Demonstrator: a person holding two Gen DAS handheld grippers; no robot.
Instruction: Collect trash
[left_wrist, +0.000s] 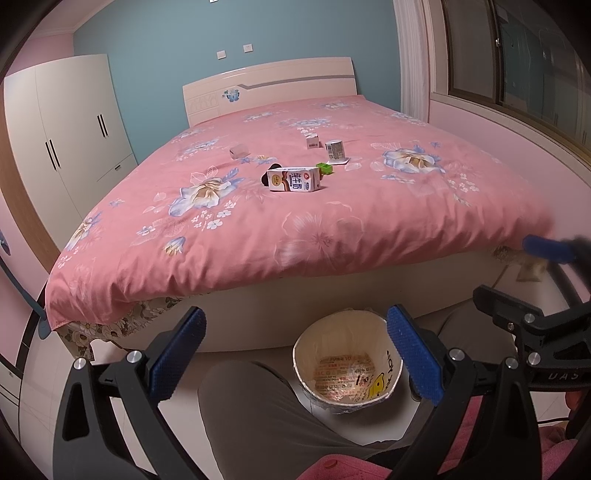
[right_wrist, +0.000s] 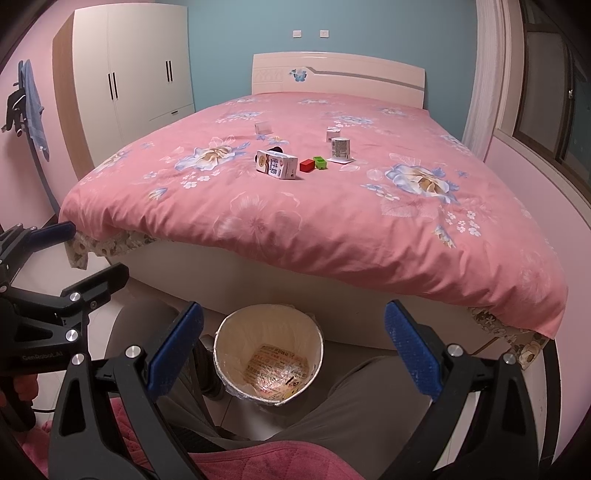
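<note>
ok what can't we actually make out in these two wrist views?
- Red block: hidden in left wrist view behind the milk carton.
- Dark object behind the carton: mostly occluded in both views, unidentifiable.
- Labels on the small boxes and cup: too small.
- Bin contents: some wrappers, count unclear.

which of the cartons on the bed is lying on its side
The milk carton nearest the bed's foot, beside the red block. The small box and cup behind it stand upright.
</note>
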